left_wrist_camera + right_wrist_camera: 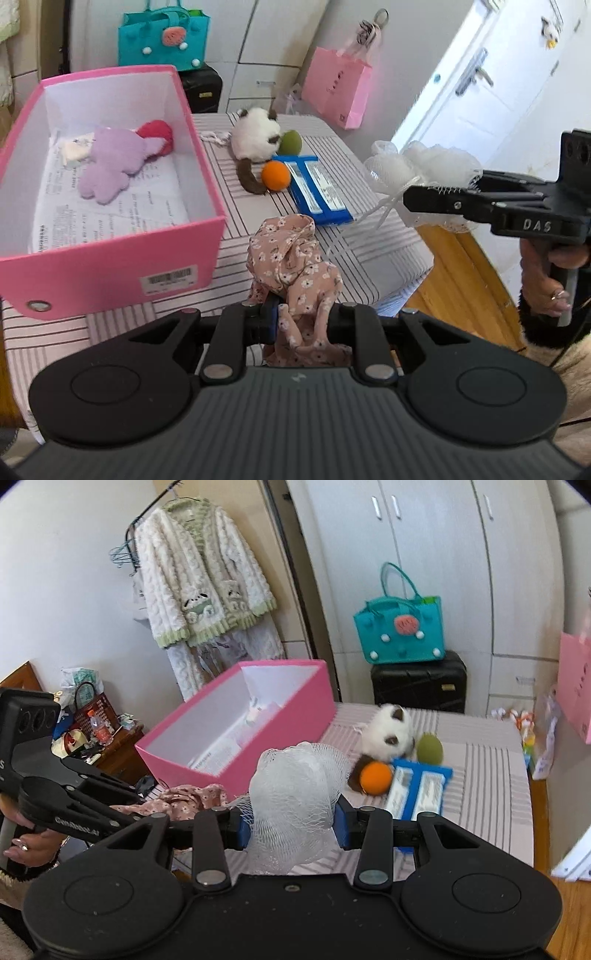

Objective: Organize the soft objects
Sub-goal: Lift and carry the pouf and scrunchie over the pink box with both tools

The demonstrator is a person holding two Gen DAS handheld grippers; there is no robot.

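Floral cloth [295,266] sits clamped in my left jaws, mesh puff [295,797] in my right. I judge both should clear the pink box [110,266] rim at ten o'clock, then drop.

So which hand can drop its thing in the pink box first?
Probably the left. Its gripper, holding the flowery cloth, is right beside the pink box; the right gripper with the white mesh puff looks farther off.

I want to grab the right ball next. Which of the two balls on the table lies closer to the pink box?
The orange ball, beside the plush's brown tail; the green ball sits farther back, by the plush's head.
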